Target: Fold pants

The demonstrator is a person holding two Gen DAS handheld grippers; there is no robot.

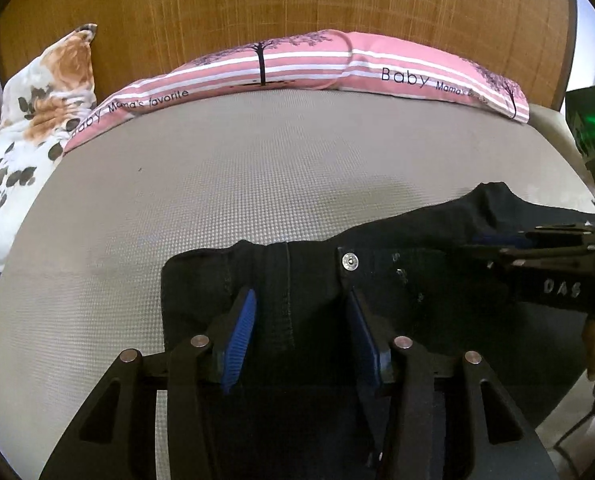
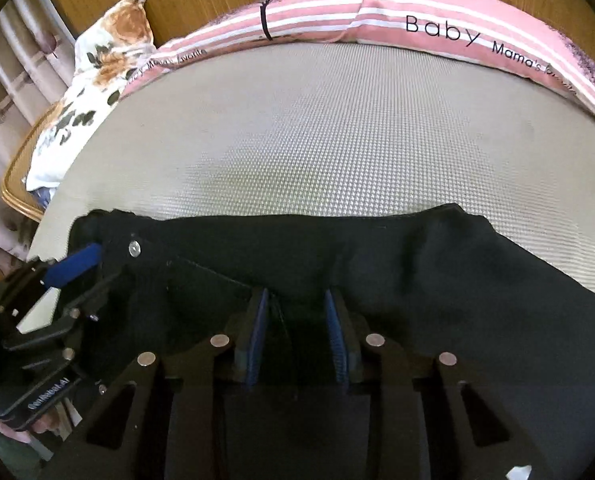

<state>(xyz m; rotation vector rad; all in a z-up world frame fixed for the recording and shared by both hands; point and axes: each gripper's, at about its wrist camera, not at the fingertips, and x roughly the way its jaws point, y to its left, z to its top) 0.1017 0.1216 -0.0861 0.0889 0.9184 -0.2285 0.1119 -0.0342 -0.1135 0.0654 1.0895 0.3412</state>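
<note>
2 grippers down on the black pants (image 1: 417, 248) lying on the grey mattress (image 1: 217, 184); left gripper (image 1: 301, 312) jaws apart astride the waistband, right gripper (image 2: 297, 312) narrower, grip unclear; no finished fold visible, most folding left.

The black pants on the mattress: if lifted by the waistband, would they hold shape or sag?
The black pants likely sag: the cloth already lies creased and draped on the mattress. The waistband near the metal button looks thicker and stitched, so probably somewhat stiffer. Denim-like fabric probably won't slip easily.
</note>
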